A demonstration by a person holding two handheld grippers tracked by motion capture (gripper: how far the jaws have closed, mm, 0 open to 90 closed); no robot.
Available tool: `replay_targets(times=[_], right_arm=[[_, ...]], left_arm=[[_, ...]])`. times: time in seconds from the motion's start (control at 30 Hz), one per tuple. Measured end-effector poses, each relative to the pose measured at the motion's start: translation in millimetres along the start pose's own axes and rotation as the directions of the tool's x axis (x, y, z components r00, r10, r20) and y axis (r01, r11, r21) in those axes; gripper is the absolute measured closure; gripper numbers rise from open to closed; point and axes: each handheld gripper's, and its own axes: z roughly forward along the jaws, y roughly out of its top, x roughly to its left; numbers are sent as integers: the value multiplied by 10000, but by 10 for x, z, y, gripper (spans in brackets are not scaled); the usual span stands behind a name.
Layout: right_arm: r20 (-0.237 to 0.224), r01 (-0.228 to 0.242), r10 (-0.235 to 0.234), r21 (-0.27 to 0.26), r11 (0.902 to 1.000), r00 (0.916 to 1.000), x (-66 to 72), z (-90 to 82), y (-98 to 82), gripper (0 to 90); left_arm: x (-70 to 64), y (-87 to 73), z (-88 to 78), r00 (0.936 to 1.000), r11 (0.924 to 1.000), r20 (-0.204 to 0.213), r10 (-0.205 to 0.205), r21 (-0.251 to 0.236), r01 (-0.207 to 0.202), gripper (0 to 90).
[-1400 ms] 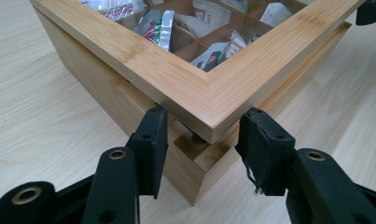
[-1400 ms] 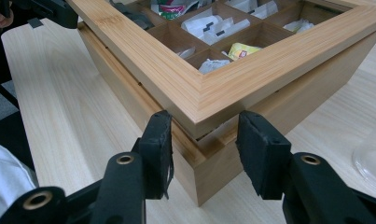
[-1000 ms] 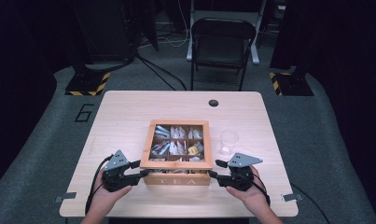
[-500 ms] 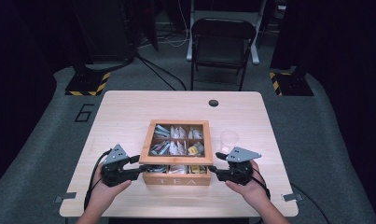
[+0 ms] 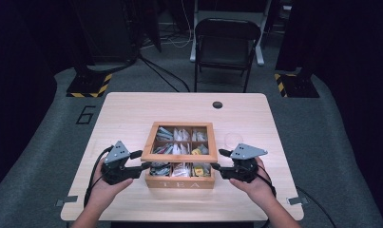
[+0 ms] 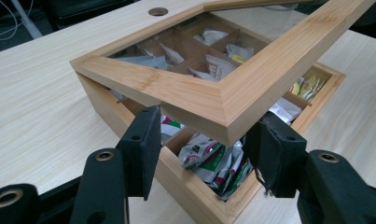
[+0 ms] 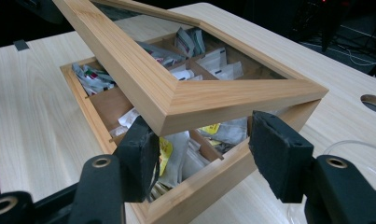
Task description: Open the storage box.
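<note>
Left tongs (image 5: 140, 159) sit at the front-left corner of the tea box (image 5: 180, 182), and their jaws have just been opening: in the left gripper view the lid (image 6: 209, 95) corner hangs between the pads (image 6: 142, 147), which stand apart with gaps either side. The box rests at the middle of the wooden surface (image 5: 127, 114), near its front edge, its glass-paned lid tilted up at the front over tea bags (image 6: 213, 161). On the right, the right tongs (image 5: 216, 159) flank the other front corner, jaws apart, not pressing. A clear glass (image 5: 234, 140) stands just beside the box.
</note>
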Motion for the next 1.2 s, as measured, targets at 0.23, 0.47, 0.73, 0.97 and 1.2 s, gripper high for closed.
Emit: replay_targets(times=[0.23, 0.47, 0.73, 0.97, 1.2], right_arm=[[-205, -230, 227, -133, 9996, 9995, -54, -14, 91, 447], [-327, -368, 359, -265, 9990, 9988, -103, -41, 229, 492], [-191, 108, -111, -189, 9998, 9998, -138, -50, 403, 492], [-301, -177, 169, -251, 9995, 9994, -211, -50, 494, 510], [-285, -430, 422, -267, 9987, 9987, -263, -53, 564, 526]], left_arm=[[54, 98, -26, 9999, 9997, 67, -93, -230, 94, 462], [100, 245, -56, 9997, 9990, -8, 225, -389, -225, 470], [148, 370, -73, 9995, 9983, -31, 316, -480, -317, 480], [204, 457, -71, 9991, 9977, 50, 419, -529, -416, 491], [338, 463, 48, 9992, 9988, -230, 331, -355, -339, 474]])
